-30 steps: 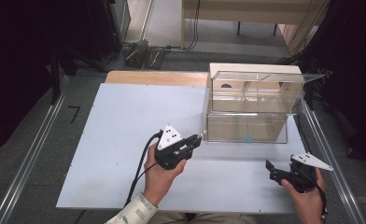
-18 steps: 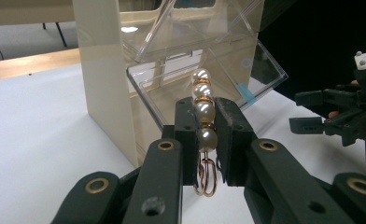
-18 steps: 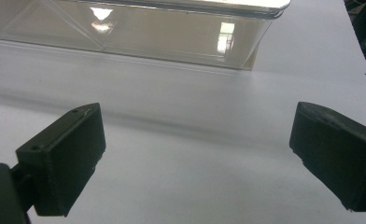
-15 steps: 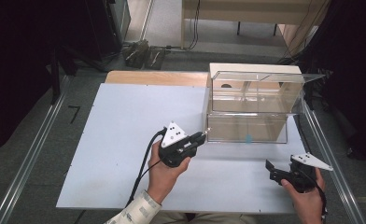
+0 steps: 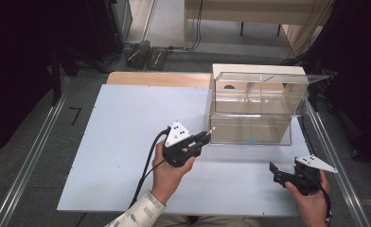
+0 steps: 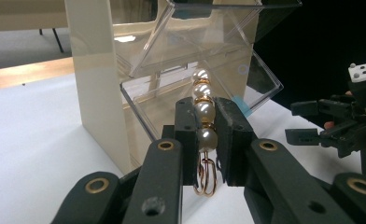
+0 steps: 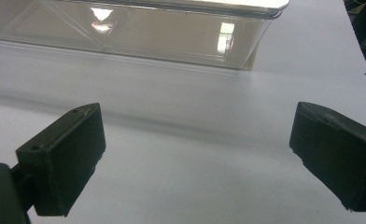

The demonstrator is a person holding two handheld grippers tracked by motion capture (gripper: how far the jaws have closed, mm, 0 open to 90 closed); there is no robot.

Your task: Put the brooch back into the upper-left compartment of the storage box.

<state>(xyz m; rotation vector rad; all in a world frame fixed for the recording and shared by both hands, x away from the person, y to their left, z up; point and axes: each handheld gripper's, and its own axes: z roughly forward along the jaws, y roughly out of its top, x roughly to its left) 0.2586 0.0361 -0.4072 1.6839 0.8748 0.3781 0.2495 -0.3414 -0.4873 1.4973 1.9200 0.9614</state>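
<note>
On a white worktop (image 5: 117, 142), the left tongs (image 6: 204, 135) pinch a pearl earring (image 6: 203, 112) with a gold hook, holding it upright just in front of a clear plastic drawer box (image 5: 254, 109). The right tongs (image 7: 195, 154) rest spread wide and empty near the worktop's right edge, well apart from the earring.

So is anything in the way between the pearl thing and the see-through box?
Nothing visible. The left tool grips the pearl earring, pointed at the clear box. Only bare white table lies between them. The right tool waits off to the side.
</note>
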